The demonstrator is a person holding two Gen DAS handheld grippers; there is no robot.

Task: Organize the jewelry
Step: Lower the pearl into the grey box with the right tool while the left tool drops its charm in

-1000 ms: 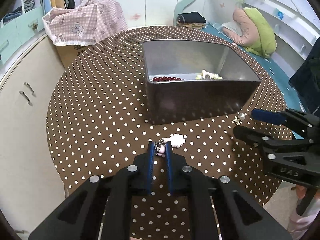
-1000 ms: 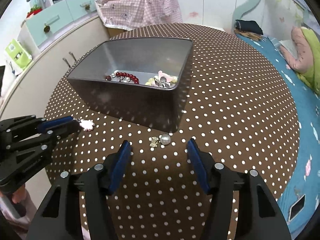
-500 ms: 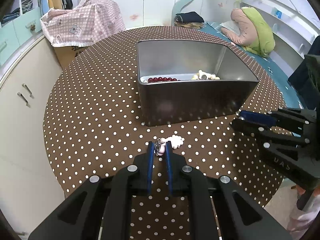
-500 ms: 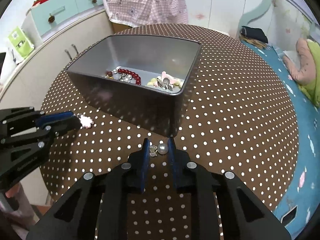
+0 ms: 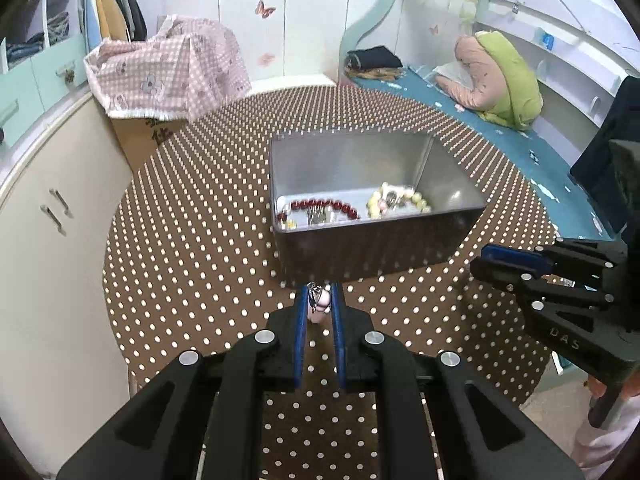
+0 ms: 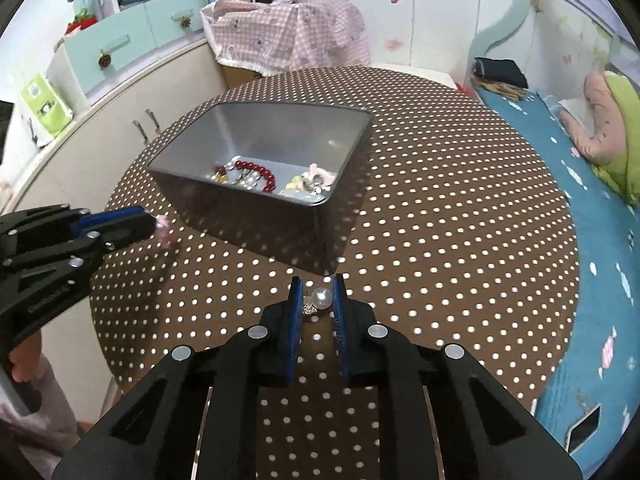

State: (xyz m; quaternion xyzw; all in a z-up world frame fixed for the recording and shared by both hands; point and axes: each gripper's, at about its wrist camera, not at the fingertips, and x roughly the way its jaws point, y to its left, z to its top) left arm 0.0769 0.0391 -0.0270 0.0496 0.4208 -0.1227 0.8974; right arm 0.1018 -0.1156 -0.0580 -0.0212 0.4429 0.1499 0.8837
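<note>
The pearl earring (image 6: 320, 299) sits pinched between the blue pads of the right gripper (image 6: 317, 300), whose jaws have just been closing onto it, near the front corner of the metal box (image 6: 192, 216); the pink charm (image 5: 319, 305) is clamped in the left gripper (image 5: 319, 302), just in front of the box's near wall; inside the box lie a red bead bracelet (image 5: 324, 206) and a pale bead bracelet (image 5: 398, 200). The pearl is round and smooth, so it may well squirt out of the pads on the way up; the charm hangs partly free and could snag the box rim; two grippers converging on one box could also collide. Beneath is a round table under a brown polka-dot cloth (image 6: 440, 200), where a dropped piece would likely roll; around it stand cream cabinets (image 5: 48, 240), a pink gingham-covered carton (image 5: 168, 76) and a teal bed (image 6: 600, 240).
</note>
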